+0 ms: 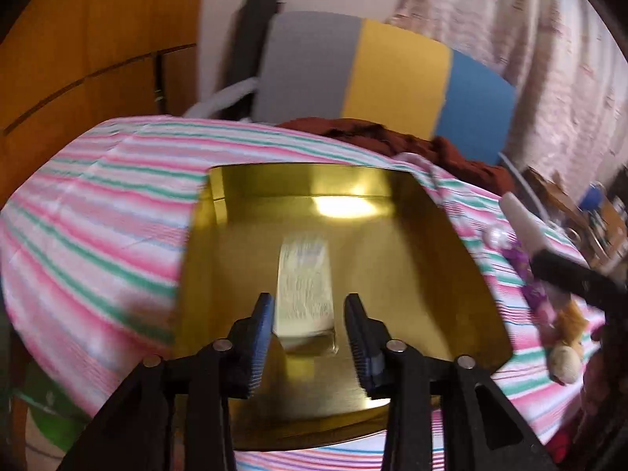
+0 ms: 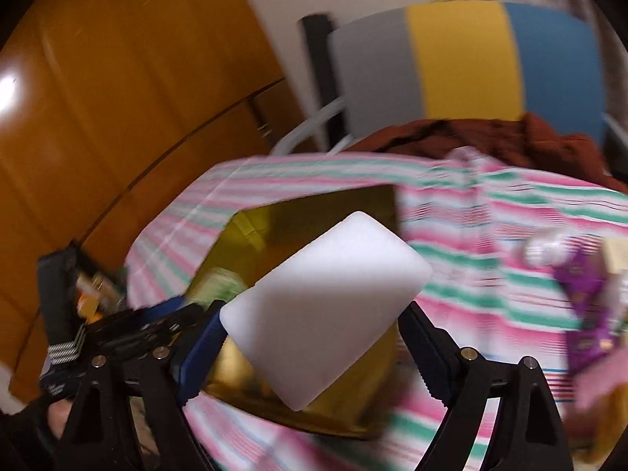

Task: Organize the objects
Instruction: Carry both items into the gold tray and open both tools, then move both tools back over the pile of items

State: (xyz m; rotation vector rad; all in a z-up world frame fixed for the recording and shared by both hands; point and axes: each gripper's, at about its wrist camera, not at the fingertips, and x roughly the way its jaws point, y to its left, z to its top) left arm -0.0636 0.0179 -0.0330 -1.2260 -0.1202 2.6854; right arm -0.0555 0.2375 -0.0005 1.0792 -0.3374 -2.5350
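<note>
An open gold tin (image 1: 412,259) sits on the striped cloth. A pale, clear-wrapped packet (image 1: 304,282) lies flat on its floor. My left gripper (image 1: 310,306) hovers open just over that packet, one blue pad on each side, not pinching it. My right gripper (image 2: 314,314) is shut on a white rectangular block (image 2: 325,306), held tilted above the tin (image 2: 274,219). The left wrist view shows that block (image 1: 522,219) at the right, beyond the tin's edge, in the right gripper (image 1: 549,263). The left gripper (image 2: 168,310) appears blurred at the left of the right wrist view.
To the right of the tin lie a pearly ball (image 1: 496,237), a purple packet (image 1: 530,286) and a small doll (image 1: 567,353). A brown cloth (image 1: 392,137) is bunched at the far edge, with a grey, yellow and blue panel (image 1: 392,74) behind. A wooden cupboard (image 1: 78,59) stands left.
</note>
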